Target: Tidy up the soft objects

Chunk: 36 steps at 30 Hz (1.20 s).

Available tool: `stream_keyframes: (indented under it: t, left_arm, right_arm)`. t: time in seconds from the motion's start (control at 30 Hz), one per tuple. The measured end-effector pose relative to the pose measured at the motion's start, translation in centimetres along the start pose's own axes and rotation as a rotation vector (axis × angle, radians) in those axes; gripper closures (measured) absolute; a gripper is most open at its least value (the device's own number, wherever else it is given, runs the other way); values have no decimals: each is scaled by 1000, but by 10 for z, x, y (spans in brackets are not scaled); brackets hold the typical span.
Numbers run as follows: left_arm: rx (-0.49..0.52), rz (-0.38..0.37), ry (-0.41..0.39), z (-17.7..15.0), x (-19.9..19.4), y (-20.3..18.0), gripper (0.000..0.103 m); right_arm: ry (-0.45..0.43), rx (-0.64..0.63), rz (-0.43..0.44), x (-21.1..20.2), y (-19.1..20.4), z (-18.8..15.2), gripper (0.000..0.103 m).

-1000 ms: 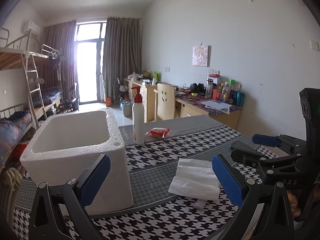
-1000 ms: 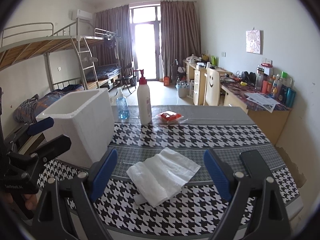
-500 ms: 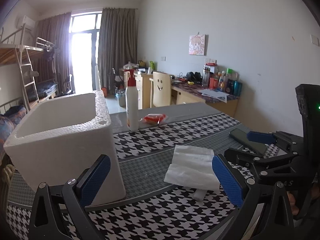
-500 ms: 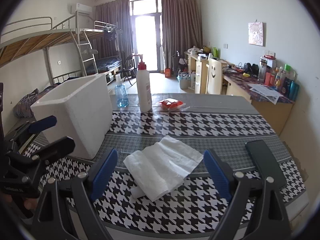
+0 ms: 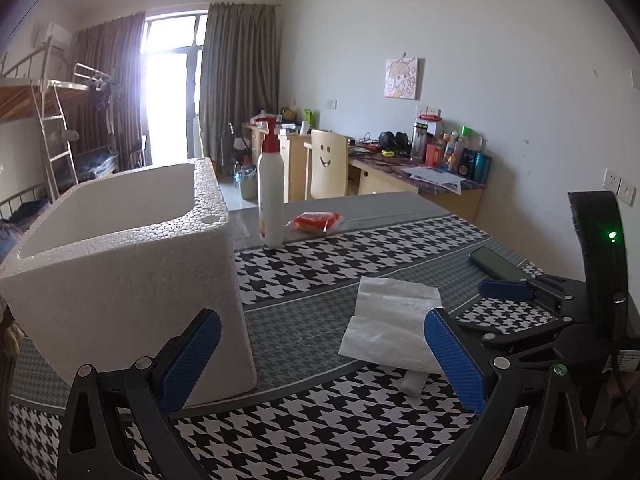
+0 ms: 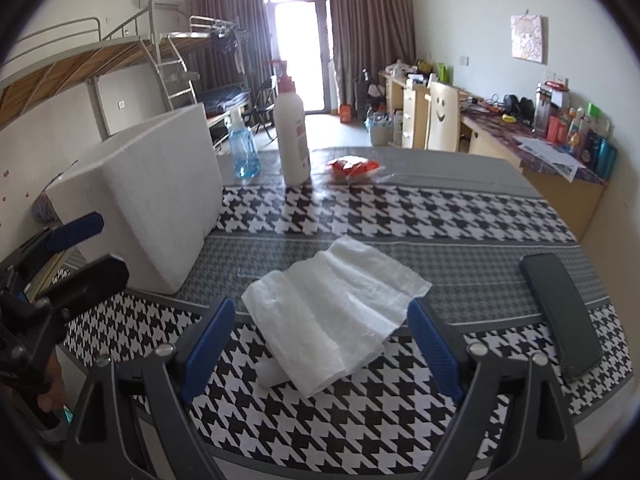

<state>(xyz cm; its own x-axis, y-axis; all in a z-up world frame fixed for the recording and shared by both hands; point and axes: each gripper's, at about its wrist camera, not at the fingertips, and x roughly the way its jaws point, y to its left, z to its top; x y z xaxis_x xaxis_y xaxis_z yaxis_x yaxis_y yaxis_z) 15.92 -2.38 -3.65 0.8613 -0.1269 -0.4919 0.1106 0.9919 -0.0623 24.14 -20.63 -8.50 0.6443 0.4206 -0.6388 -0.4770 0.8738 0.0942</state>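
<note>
Closing in: both wrist views now sitting lower and nearer than a second ago. White tissue (image 6: 334,312) lying flat at 12 o'clock of the right gripper (image 6: 322,346), claw released, grasping nothing. Left gripper (image 5: 322,360) likewise spread wide, foam box (image 5: 120,264) at 10 o'clock. Probably lining up the first pick.

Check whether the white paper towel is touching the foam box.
Apart. The right wrist view shows a strip of bare patterned tablecloth between the white paper towel and the foam box; the left wrist view shows the same gap.
</note>
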Motion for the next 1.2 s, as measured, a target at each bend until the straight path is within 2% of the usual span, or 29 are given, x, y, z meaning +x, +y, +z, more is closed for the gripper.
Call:
stream_keyframes:
  t: [0.43, 0.87, 1.0, 1.07, 1.13, 1.2]
  left_arm:
    - [-2, 24, 38, -3, 9, 2, 1]
    - [-11, 53, 59, -3, 15, 2, 1]
    - [-5, 57, 53, -1, 14, -1, 1]
    - [-4, 59, 53, -1, 13, -2, 1]
    - [-4, 60, 54, -1, 13, -2, 1]
    - [-3, 61, 56, -2, 14, -4, 1]
  right_arm:
    - [114, -11, 36, 44, -7, -1, 12]
    - [180, -45, 30, 68, -10, -3, 13]
    - [195, -65, 21, 73, -10, -5, 23]
    - [206, -64, 14, 76, -10, -7, 35]
    - [218, -63, -8, 79, -12, -8, 36]
    - [216, -64, -11, 80, -12, -8, 44]
